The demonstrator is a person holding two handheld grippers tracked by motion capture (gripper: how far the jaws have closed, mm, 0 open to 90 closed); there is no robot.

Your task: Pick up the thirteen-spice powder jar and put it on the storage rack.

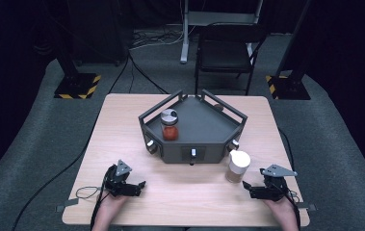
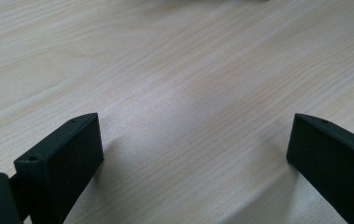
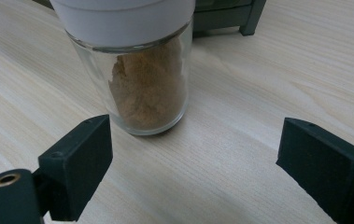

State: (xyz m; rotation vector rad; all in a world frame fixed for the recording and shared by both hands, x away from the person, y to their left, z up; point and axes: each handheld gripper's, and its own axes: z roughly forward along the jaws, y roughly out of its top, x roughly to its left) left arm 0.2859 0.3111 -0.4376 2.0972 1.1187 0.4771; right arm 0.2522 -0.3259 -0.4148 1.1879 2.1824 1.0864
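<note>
Right tongs (image 1: 245, 186) rest on the counter (image 1: 180, 202) with jaws spread and empty, and the white-capped spice jar (image 1: 238, 166) stands upright just ahead of them, slightly toward their left jaw, not touching. Its long axis is vertical. Left tongs (image 1: 142, 184), also spread and empty, lie well apart from it, so the right hand is likely the one to take it.

High view overhead, facing forward; both gripper views low, close, sharing its wooden table (image 1: 185, 192).
</note>
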